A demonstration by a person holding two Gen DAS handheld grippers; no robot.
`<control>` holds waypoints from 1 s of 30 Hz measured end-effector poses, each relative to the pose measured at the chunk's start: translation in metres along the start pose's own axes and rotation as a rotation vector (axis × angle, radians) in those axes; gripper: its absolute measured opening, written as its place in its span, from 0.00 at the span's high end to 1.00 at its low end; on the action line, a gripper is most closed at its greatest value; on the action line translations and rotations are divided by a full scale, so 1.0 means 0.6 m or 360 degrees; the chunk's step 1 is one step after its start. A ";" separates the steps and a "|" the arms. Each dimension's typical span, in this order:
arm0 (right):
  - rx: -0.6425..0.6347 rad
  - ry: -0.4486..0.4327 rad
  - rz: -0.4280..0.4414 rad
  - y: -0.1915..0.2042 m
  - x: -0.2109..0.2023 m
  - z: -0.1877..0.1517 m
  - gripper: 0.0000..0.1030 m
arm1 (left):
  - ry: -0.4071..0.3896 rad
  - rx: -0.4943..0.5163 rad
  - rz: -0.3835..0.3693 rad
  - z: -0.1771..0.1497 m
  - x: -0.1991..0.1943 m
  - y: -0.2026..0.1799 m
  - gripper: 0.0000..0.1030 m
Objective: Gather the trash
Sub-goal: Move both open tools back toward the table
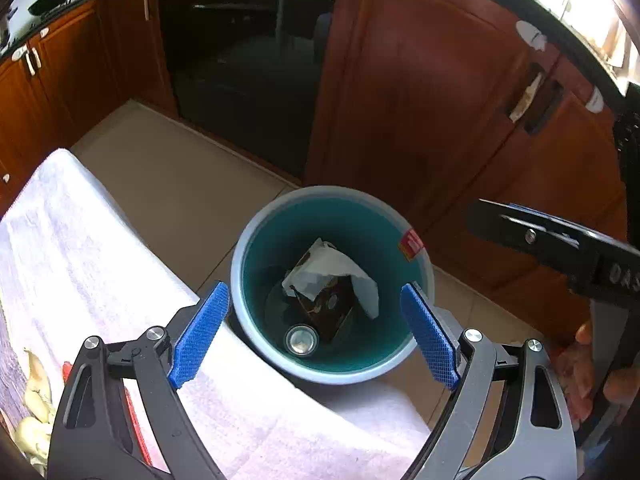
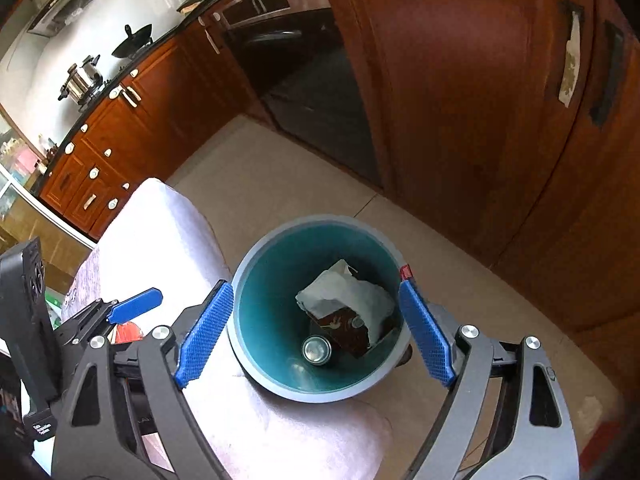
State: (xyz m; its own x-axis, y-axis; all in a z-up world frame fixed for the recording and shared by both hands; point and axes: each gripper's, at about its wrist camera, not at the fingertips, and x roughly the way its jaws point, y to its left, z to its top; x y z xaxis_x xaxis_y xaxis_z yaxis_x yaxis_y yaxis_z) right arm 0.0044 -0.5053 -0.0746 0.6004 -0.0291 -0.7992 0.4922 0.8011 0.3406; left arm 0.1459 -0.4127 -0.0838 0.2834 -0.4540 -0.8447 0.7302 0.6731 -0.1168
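A teal bin (image 1: pixel 240 264) with a pale rim stands on the tiled floor against the table's edge. Inside it lie crumpled white paper (image 1: pixel 336 272), a brown carton (image 1: pixel 338 310) and a metal can (image 1: pixel 301 340) standing on end. My left gripper (image 1: pixel 316 336) hovers over the bin's mouth, open, with nothing between its blue pads. My right gripper (image 2: pixel 316 334) hangs over the same bin (image 2: pixel 256 256), also open and holding nothing; below it I see the paper (image 2: pixel 348 296), carton (image 2: pixel 348 334) and can (image 2: pixel 317 350). Each view catches one finger of the other gripper at its edge.
A table under a pale towel (image 1: pixel 100 280) reaches the bin's left side; yellowish scraps (image 1: pixel 36 400) and a red item (image 1: pixel 136 420) lie at its near left. Brown cabinets (image 1: pixel 420 100) and a dark oven (image 1: pixel 248 80) stand behind. A hand (image 1: pixel 580 360) shows at the right.
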 end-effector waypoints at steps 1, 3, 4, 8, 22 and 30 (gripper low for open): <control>0.0001 0.0001 -0.0002 0.001 0.000 0.000 0.19 | -0.0007 0.0004 0.0007 0.005 -0.005 0.007 0.13; 0.0010 0.0009 -0.0003 0.004 0.001 0.002 0.16 | -0.0024 -0.0018 0.0006 -0.005 -0.016 0.018 0.11; 0.0013 0.0016 0.0002 0.006 0.003 0.003 0.16 | -0.0033 -0.0038 0.0002 -0.008 -0.022 0.023 0.11; -0.0003 0.0031 0.0048 0.025 0.001 0.001 0.16 | -0.0060 -0.0119 -0.0009 -0.028 -0.055 0.041 0.08; -0.0420 0.0045 0.0298 0.213 -0.014 -0.085 0.16 | -0.0169 -0.0390 0.0180 -0.202 -0.247 0.176 0.05; -0.0645 0.0143 0.0413 0.347 -0.027 -0.184 0.16 | -0.0197 -0.0559 0.0344 -0.347 -0.354 0.274 0.04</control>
State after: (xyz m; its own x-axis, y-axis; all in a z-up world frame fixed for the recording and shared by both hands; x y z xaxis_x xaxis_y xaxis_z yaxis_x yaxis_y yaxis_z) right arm 0.0276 -0.2720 -0.0455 0.6054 0.2395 -0.7590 0.0378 0.9439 0.3280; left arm 0.0761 -0.0840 -0.0324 0.4947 -0.3326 -0.8029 0.3957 0.9088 -0.1327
